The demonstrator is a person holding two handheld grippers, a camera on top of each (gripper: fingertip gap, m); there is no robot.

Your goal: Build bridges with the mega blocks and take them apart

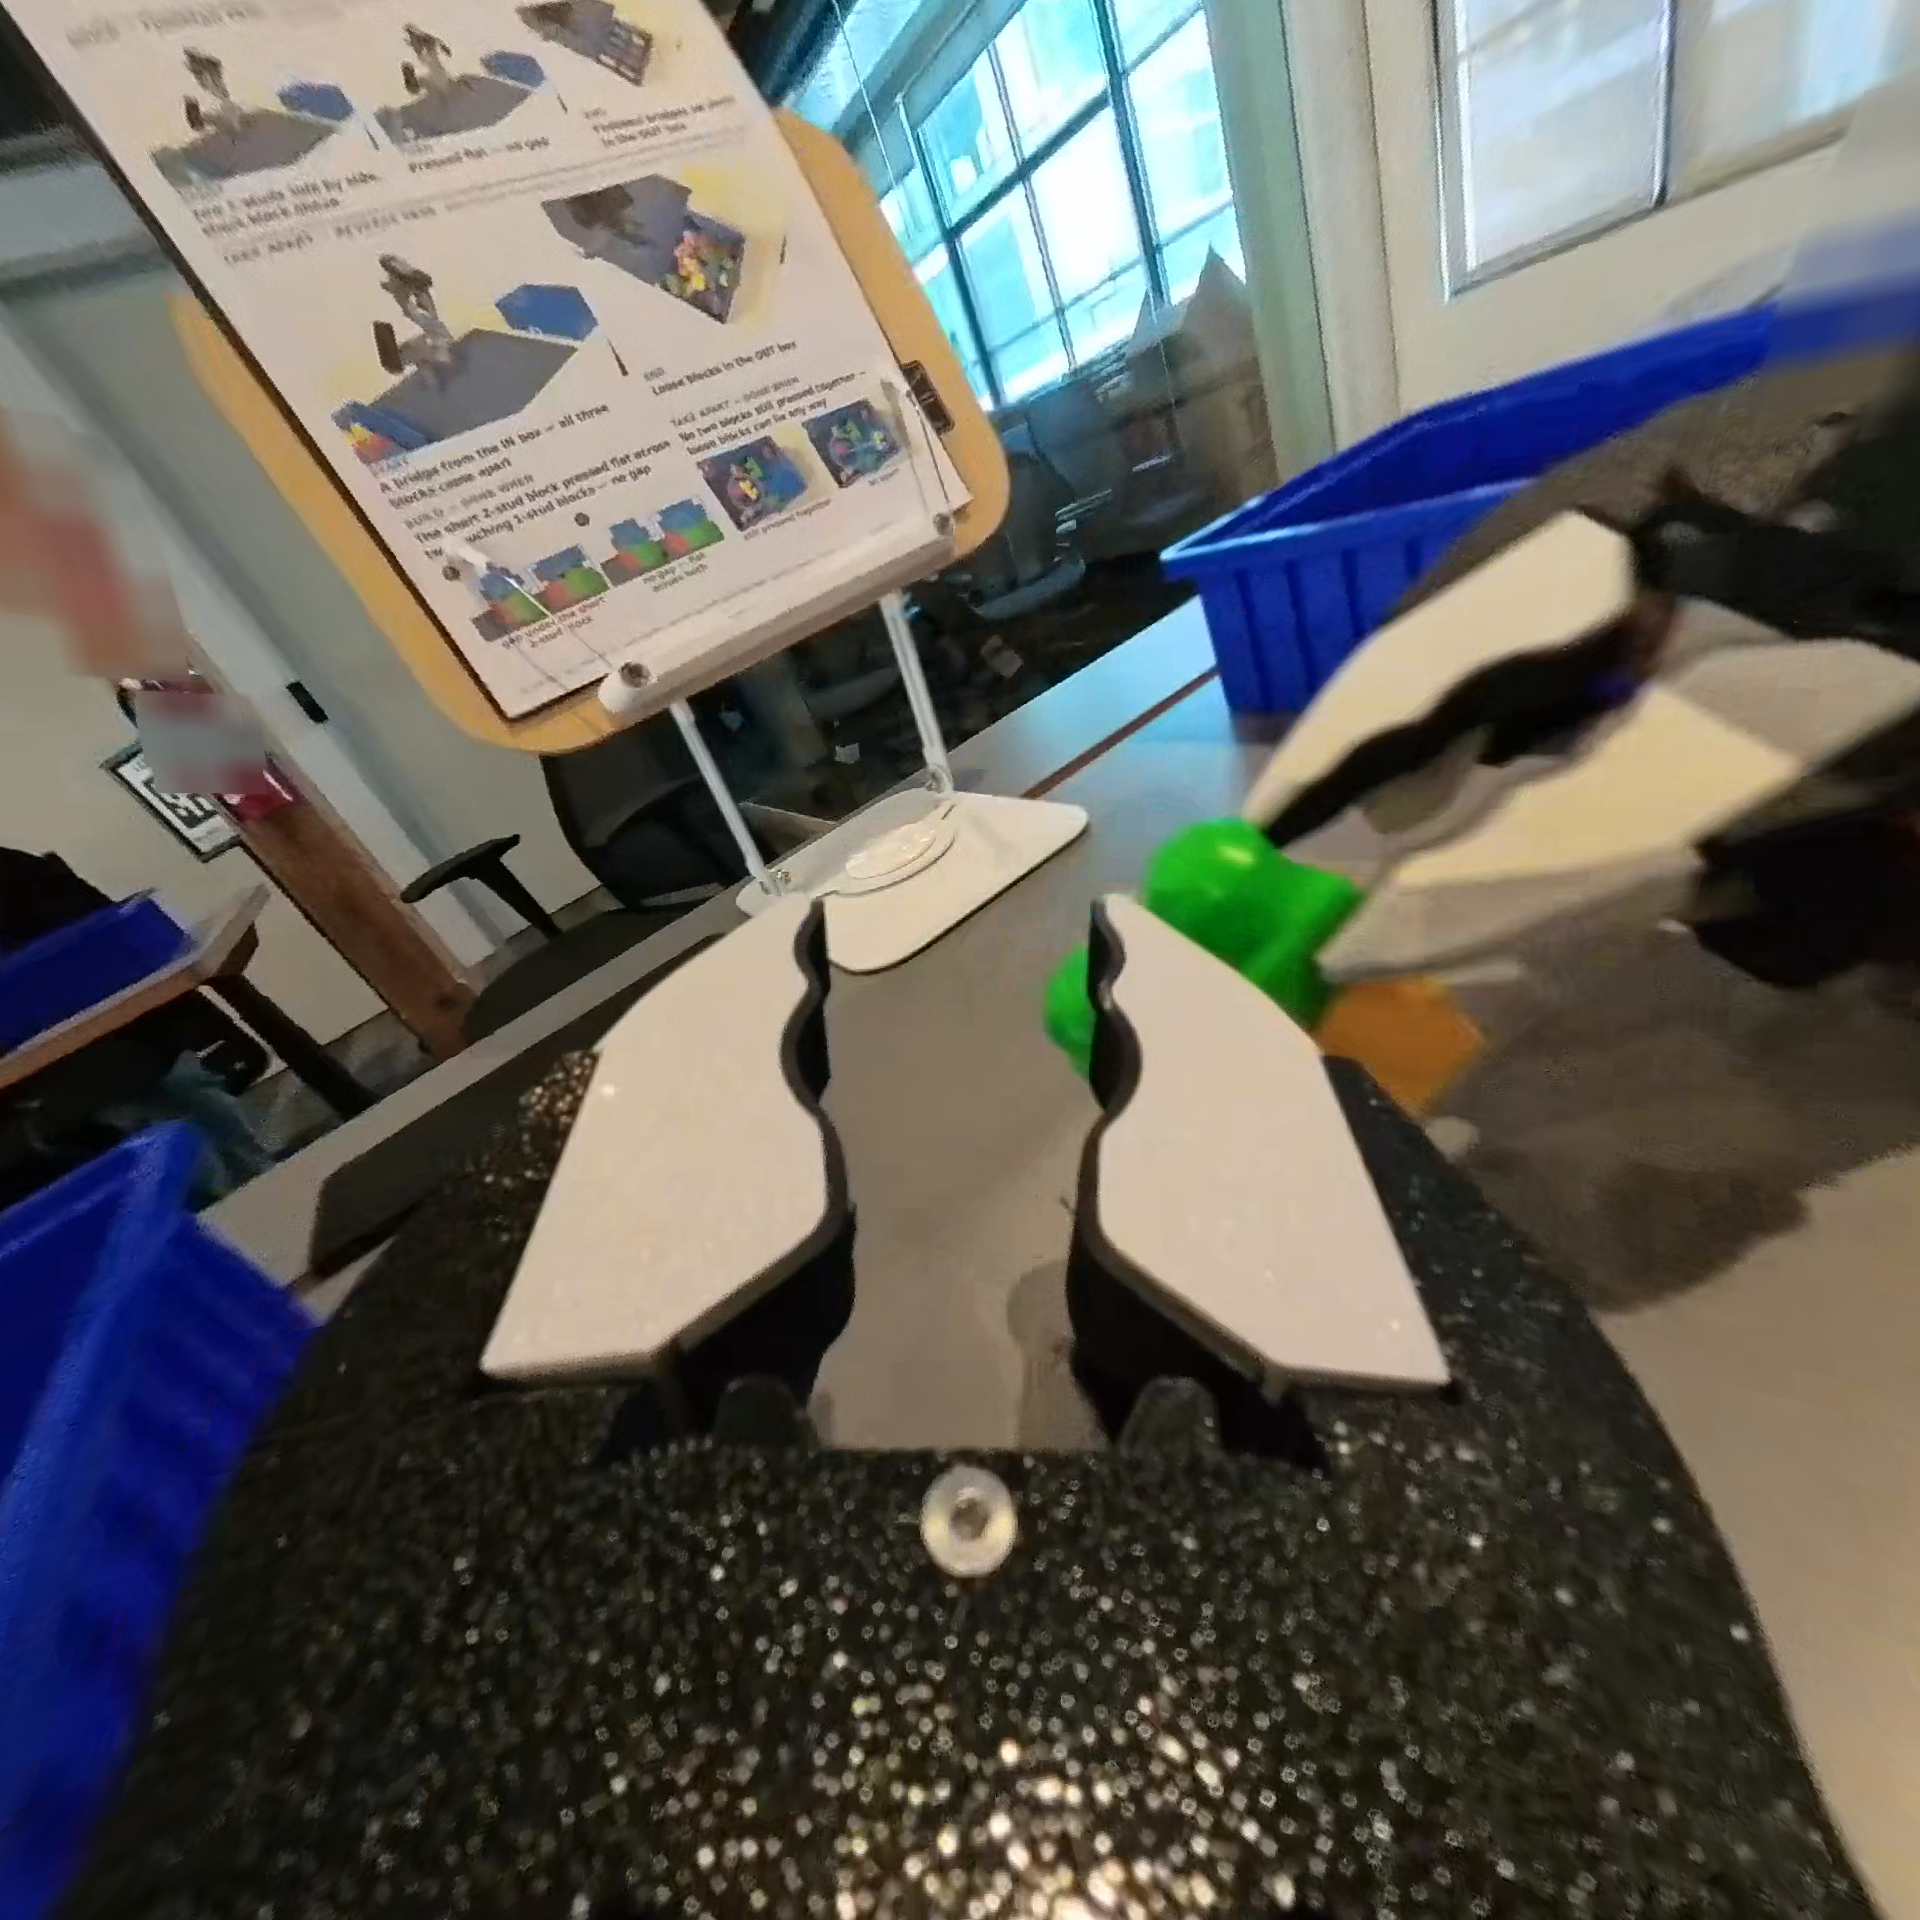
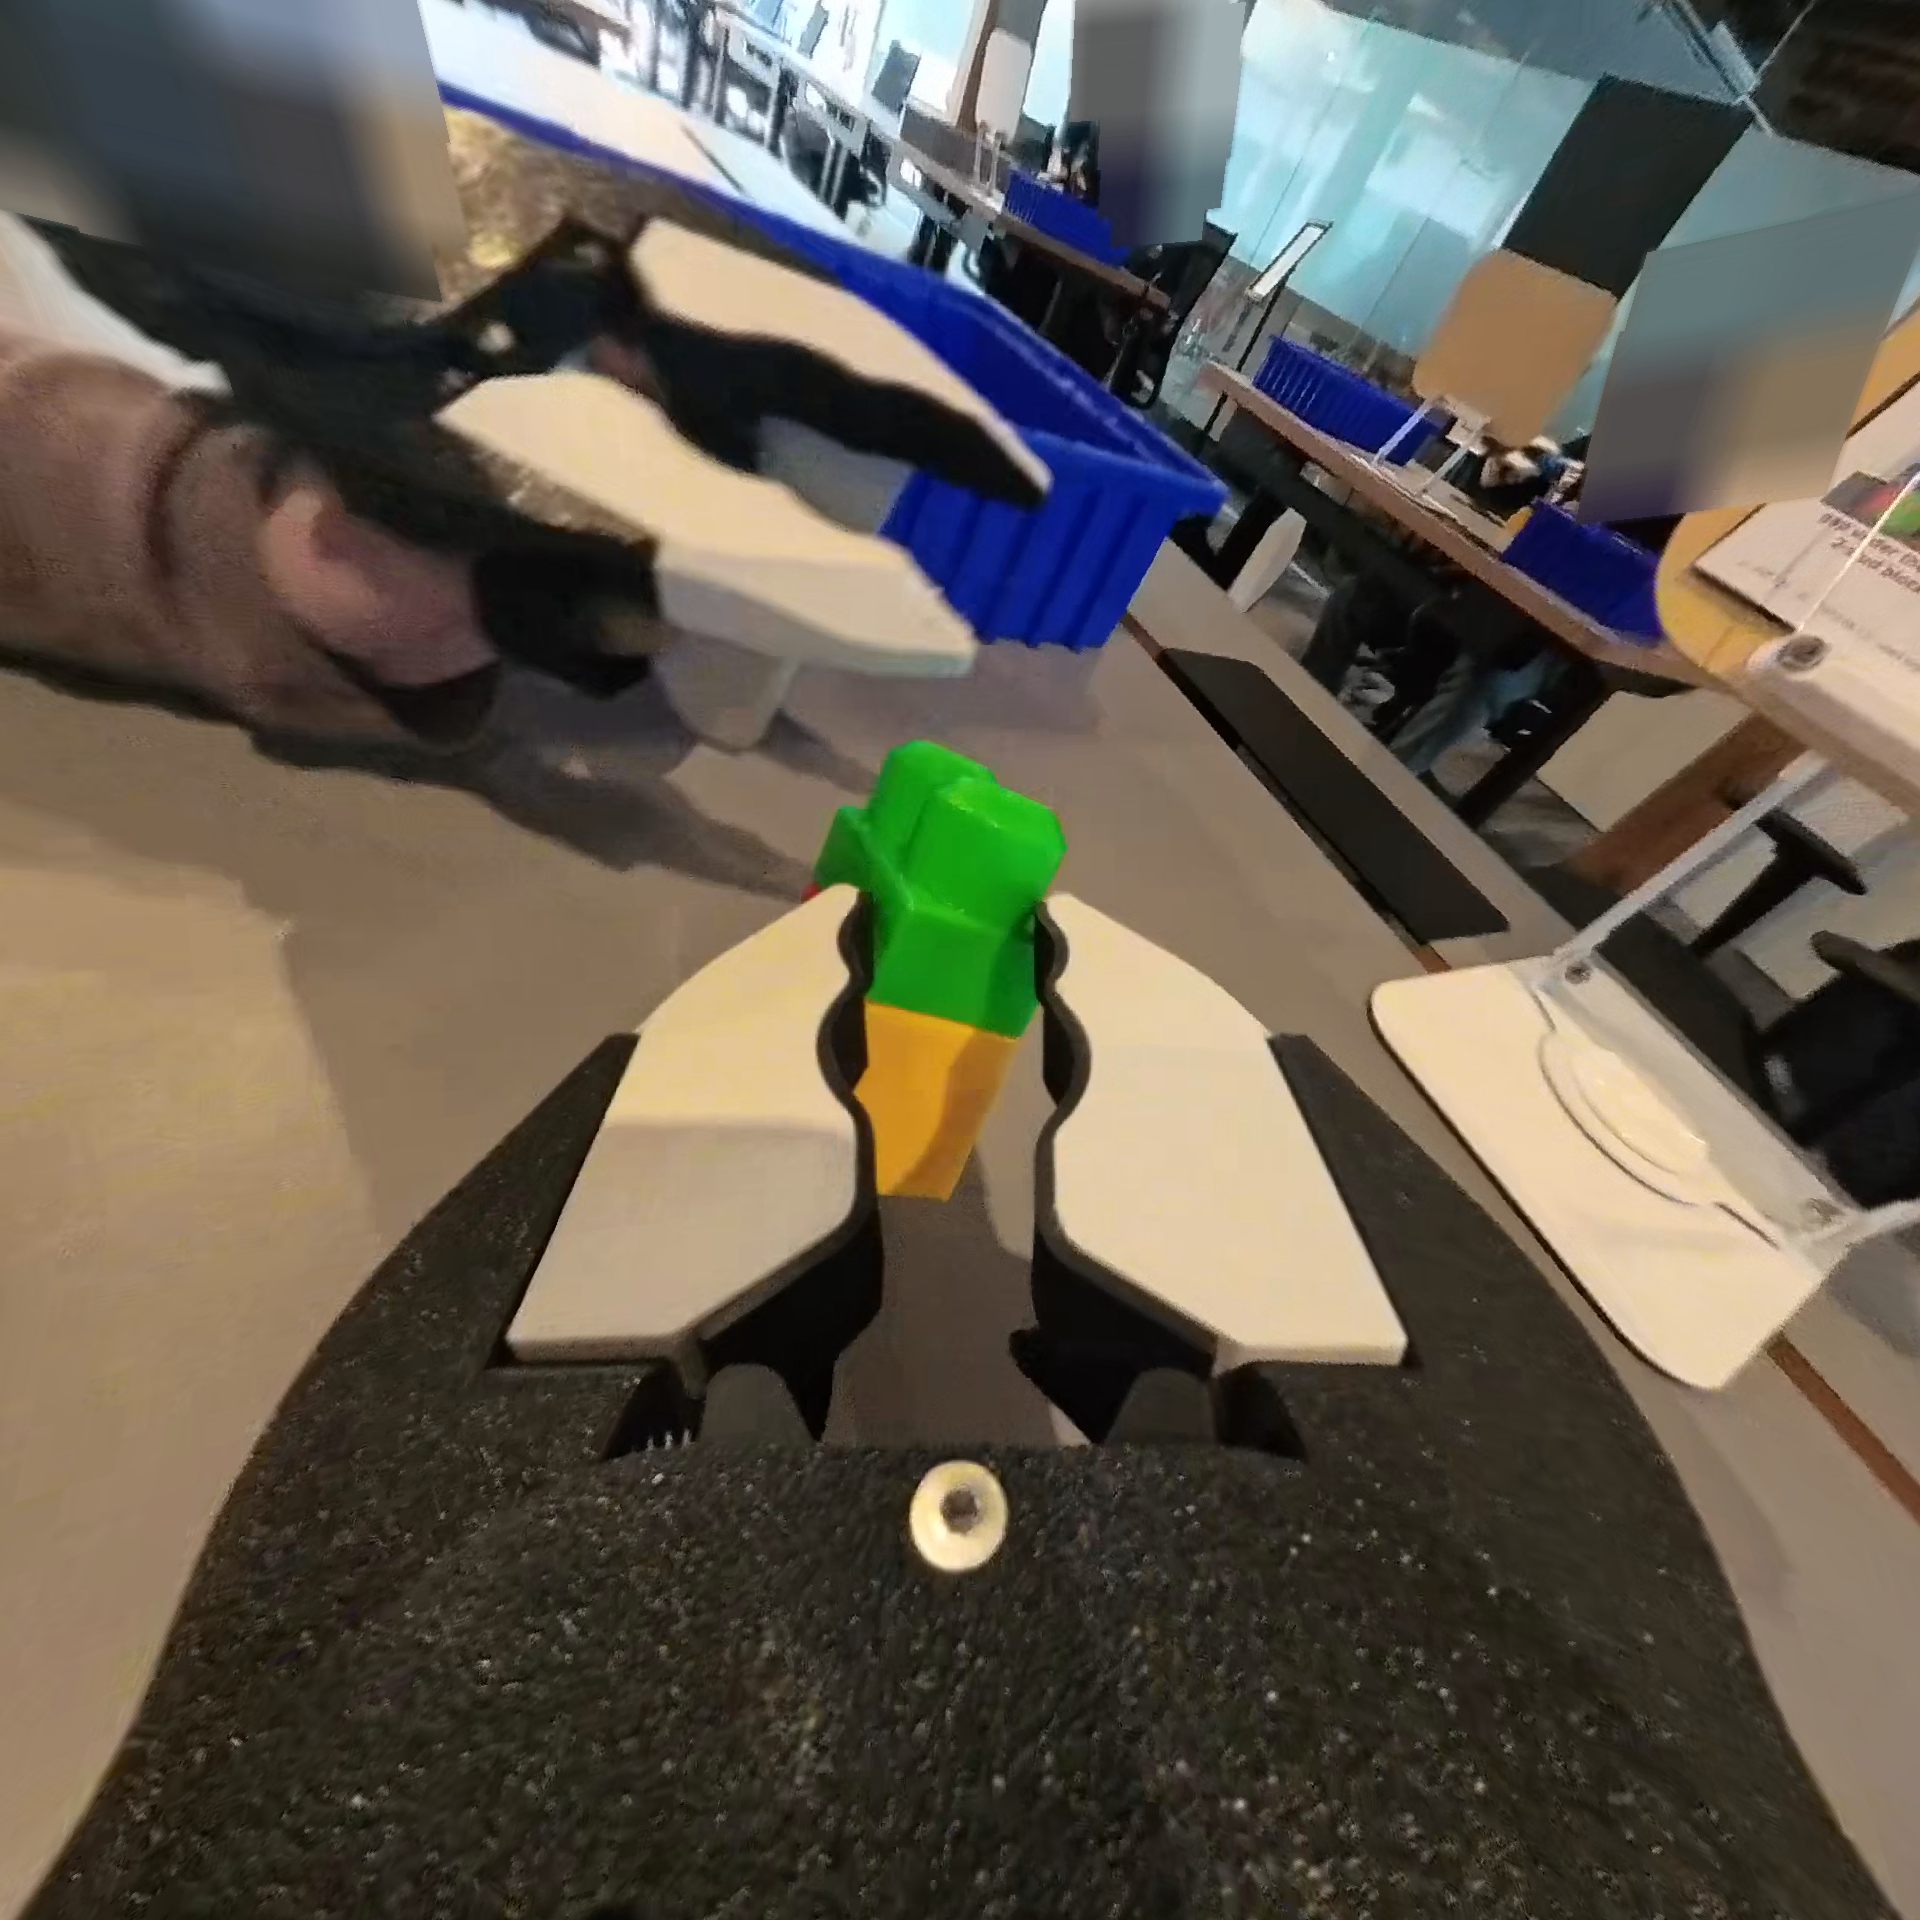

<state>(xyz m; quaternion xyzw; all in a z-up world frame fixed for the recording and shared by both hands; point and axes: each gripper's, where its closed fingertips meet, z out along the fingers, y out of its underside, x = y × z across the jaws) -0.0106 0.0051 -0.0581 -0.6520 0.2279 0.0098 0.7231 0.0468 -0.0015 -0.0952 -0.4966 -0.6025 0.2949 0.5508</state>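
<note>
Printed text + small photos on instruction sheet [image 1: 582, 343] clipped to stand; black-and-white wall sign [image 1: 182, 805], partly blurred.

Grey table top [image 2: 1091, 727], dull and smooth, dark strip along far edge. Blue ribbed bin [image 2: 1039, 520] resting at 12 o'clock in right wrist view. White flat stand base [image 2: 1507, 1143] at 3 o'clock. Second blue bin [image 1: 114, 1351] at 9 o'clock, left wrist view.
</note>
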